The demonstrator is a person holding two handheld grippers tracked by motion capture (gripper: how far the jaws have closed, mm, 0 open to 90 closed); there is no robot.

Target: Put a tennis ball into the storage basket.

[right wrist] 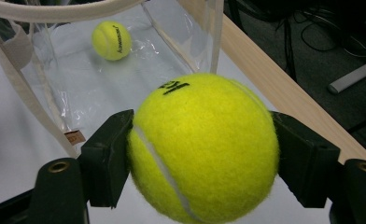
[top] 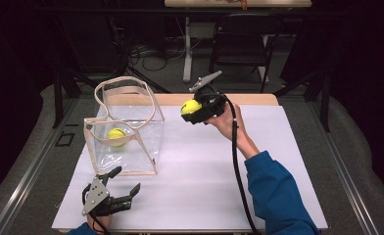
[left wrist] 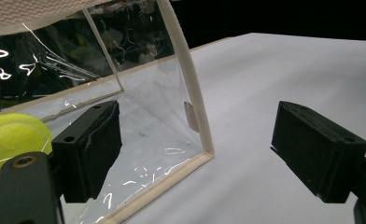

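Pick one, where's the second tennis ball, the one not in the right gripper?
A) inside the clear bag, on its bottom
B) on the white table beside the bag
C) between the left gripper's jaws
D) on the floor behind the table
A: the second tennis ball lies inside the clear bag, while the right gripper is clamped on the other tennis ball.

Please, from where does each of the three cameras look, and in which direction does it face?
High view: above the person's side, facing forward and down on the white table; forearm, hand, left gripper and right gripper show.
Left gripper view: on the left gripper, facing the clear bag; open jaws show.
Right gripper view: on the right gripper, facing the bag; jaws shut on a tennis ball.
Shared: all three show the second tennis ball inside the bag.
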